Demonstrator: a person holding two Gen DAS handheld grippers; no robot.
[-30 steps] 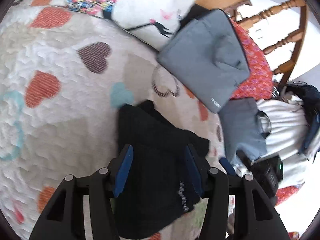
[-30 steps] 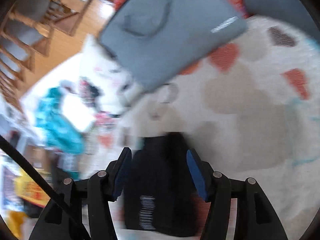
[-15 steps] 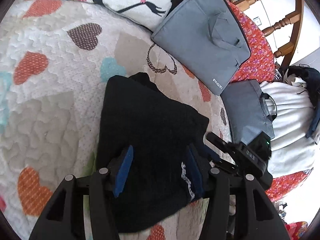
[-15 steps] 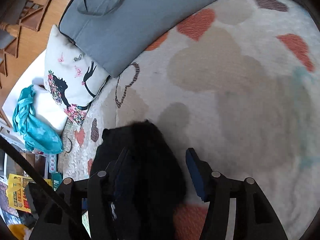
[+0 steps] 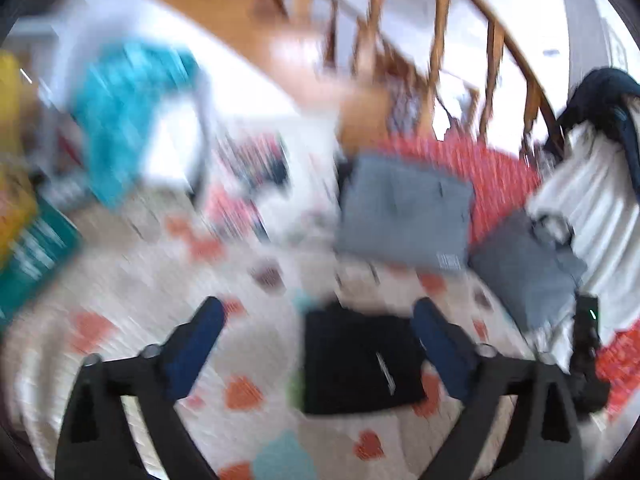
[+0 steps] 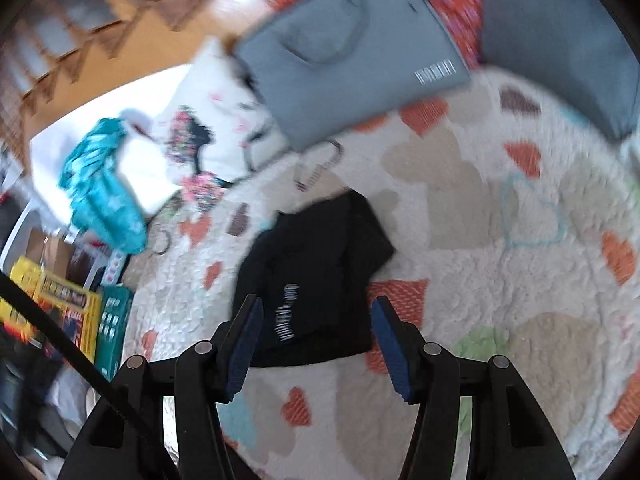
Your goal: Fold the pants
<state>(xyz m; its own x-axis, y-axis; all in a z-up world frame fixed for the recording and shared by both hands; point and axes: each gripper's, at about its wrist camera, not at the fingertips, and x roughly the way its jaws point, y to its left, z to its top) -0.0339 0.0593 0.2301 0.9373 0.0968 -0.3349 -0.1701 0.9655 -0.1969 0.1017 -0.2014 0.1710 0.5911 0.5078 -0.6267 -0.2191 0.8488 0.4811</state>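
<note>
Since the black pants point(image 6: 316, 276) already lie as a compact folded bundle on the white heart-print quilt point(image 6: 500, 280), both the left gripper point(image 5: 316, 344) and right gripper point(image 6: 316, 336) hang spread and empty above it, so judged best: clear away straight up without snagging the fabric.

Counts: 1 folded black pants bundle with white lettering point(image 6: 316, 276) point(image 5: 360, 364). 2 grey fabric laptop bags point(image 6: 348, 48) point(image 5: 404, 216), second point(image 6: 560, 36) point(image 5: 528, 268). 1 white printed cushion point(image 6: 208, 136). 1 teal crumpled cloth point(image 6: 100, 188) point(image 5: 120, 112). 1 cream heart-pattern quilt point(image 6: 500, 240) point(image 5: 120, 288). 1 red floral fabric point(image 5: 492, 168). Boxes at left edge: count unclear.
</note>
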